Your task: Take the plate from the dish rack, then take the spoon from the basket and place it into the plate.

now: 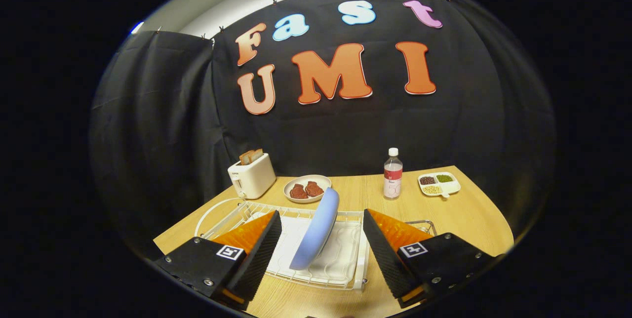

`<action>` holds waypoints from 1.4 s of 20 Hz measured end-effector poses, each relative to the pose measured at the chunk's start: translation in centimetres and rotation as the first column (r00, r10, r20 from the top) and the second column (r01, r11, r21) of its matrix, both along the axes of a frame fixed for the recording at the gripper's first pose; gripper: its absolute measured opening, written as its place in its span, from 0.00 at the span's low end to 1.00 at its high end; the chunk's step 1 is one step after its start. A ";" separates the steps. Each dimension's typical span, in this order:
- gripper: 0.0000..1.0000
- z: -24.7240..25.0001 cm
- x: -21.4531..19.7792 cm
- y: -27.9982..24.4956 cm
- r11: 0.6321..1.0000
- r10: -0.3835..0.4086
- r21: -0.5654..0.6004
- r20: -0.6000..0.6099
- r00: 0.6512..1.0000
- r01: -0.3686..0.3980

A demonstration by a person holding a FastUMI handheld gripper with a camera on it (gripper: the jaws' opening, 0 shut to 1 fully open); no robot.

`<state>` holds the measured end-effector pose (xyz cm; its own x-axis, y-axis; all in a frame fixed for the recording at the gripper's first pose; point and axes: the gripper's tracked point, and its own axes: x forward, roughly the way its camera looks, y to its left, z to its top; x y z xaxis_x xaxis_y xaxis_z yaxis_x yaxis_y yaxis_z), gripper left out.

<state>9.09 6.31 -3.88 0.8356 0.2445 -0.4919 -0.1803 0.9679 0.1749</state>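
Showing the gripper (322, 239) with jaws apart, touching nothing.
A round pale-blue plate (316, 229) stands tilted in the white wire dish rack (340, 273) between them.

Two plates (316, 229) (307, 188), one toaster (252, 176), one bottle (393, 174).

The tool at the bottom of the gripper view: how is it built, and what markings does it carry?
The tool has two wedge-shaped fingers that taper toward their tips. Their inner faces are finely ribbed pads. Each finger sits on a dark block fastened with small silver screws, and each block bears a square white tag with a black pattern, like a tracking marker. No cables are visible.
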 end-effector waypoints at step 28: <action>0.31 -9.3 6.6 0.8 0.939 -0.195 -0.344 -0.502 0.842 0.012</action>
<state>15.65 7.12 -13.18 0.4419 -0.0724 -0.8941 -0.0460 0.9936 -0.1032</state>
